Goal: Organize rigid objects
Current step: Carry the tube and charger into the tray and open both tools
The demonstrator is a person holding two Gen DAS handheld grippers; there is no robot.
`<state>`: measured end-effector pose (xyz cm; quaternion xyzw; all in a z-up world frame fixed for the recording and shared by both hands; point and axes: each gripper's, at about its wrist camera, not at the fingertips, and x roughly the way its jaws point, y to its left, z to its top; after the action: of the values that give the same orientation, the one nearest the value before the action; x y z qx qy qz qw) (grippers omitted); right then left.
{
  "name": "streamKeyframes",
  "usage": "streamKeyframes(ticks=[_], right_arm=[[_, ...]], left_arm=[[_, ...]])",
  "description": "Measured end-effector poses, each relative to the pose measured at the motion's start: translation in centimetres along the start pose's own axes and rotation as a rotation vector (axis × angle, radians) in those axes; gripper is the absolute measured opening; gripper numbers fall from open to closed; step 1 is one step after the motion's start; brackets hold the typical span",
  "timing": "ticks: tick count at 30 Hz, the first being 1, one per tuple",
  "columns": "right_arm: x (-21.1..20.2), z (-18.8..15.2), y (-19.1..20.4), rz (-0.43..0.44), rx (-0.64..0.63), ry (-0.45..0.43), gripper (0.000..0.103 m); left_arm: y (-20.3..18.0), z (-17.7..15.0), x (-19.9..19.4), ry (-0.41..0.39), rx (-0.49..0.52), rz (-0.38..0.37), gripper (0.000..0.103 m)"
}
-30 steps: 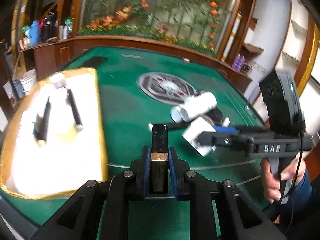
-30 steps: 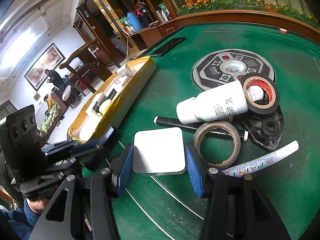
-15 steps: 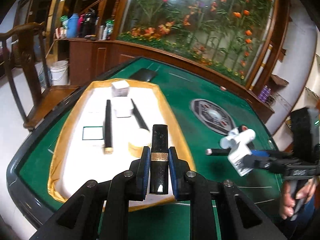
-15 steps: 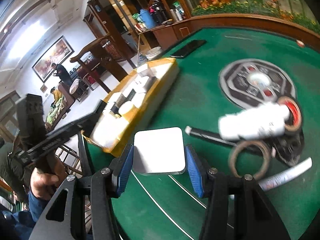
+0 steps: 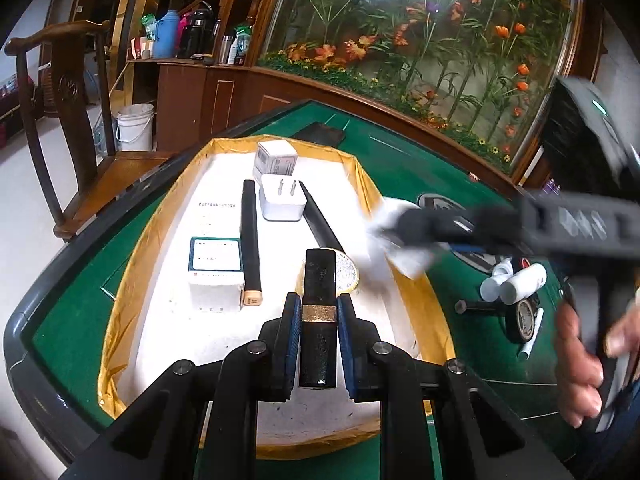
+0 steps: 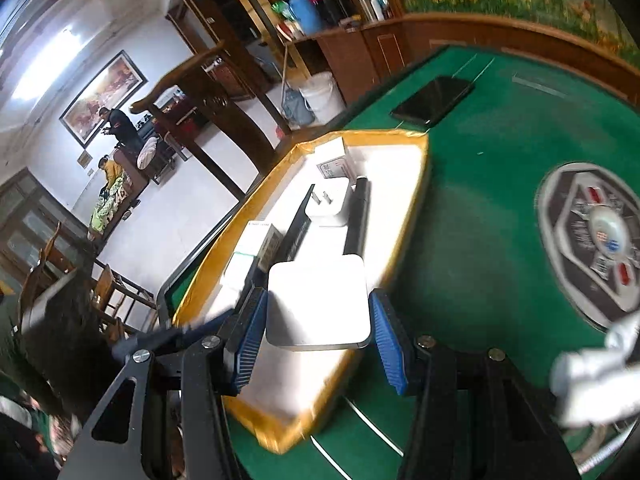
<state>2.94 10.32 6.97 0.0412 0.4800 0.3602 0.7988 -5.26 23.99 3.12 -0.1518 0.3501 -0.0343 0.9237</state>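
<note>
I am carrying two things to the tray (image 5: 120, 312) on the counter (image 5: 68, 320). My left tool (image 5: 318, 316) pinches a black tube (image 5: 318, 320) over the tray's near end; my right tool (image 6: 316, 322) pinches a white block (image 6: 318, 306) above its right rim. Next, I judge, each wants lowering onto bare white lining, clear of the charger (image 5: 282, 202) and sticks. Both tools point forward, level.

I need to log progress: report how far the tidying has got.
Done: a plug adapter, two small boxes and two black sticks lie in the gold-edged tray. In hand: the left gripper clamps a black bar over the tray; the right gripper carries a white square block toward it. Left: white bottles, tape roll and markers on the green table.
</note>
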Motion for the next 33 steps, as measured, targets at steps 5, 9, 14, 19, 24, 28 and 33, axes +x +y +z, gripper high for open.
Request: streamKeyframes(ticks=[5,9,14,19,24,28,33], right_arm=[[3.2,2.4,0.1,-0.009,0.028,0.047,0.051],[5.4,3.4,-0.2,-0.036,0.048,0.071,0.051],[6.6,3.8,0.0,-0.064,0.039,0.073,0.051],[7.6,4.1,0.7,-0.07,0.024,0.085,0.051],[8.7,4.2,1.9,-0.089,-0.017,0.092,0.051],[9.2,4.3,2.3,-0.136,-0.049,0.084,0.051],[9.2,4.3,2.0,-0.146,-0.07,0.084,0.051]], left_arm=[[0.1,-0.3,0.5,0.007,0.002,0.006,0.019],[0.4,-0.4,0.8,0.012,-0.004,0.008,0.019],[0.8,-0.5,1.1,0.019,-0.004,0.014,0.019],[0.7,-0.7,1.4,0.028,0.002,0.022,0.019],[0.7,-0.7,1.4,0.03,0.006,0.036,0.019],[0.8,-0.8,1.5,0.041,0.007,0.055,0.019],[0.9,-0.8,1.6,0.051,0.005,0.057,0.019]])
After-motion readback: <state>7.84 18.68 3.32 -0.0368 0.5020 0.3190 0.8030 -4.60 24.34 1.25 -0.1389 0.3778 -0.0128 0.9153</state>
